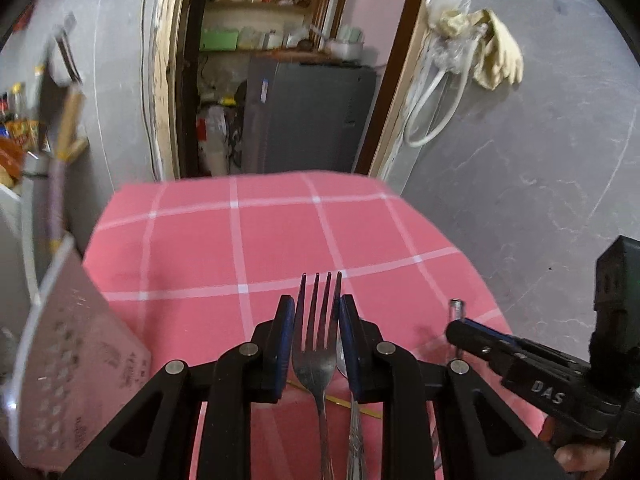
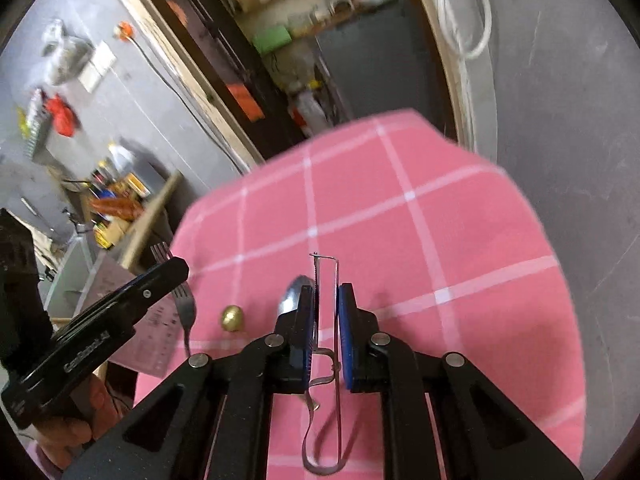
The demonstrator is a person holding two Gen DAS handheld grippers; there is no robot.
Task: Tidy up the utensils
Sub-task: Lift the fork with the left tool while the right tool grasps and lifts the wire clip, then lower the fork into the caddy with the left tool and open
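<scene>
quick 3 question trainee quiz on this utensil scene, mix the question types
1. True or false: the left gripper is shut on a fork.
2. The right gripper holds: A) a ladle B) a metal peeler C) chopsticks.
3. Fill in: the spoon lies on a pink checked ____.

Key: 1 true; 2 B; 3 cloth.
</scene>
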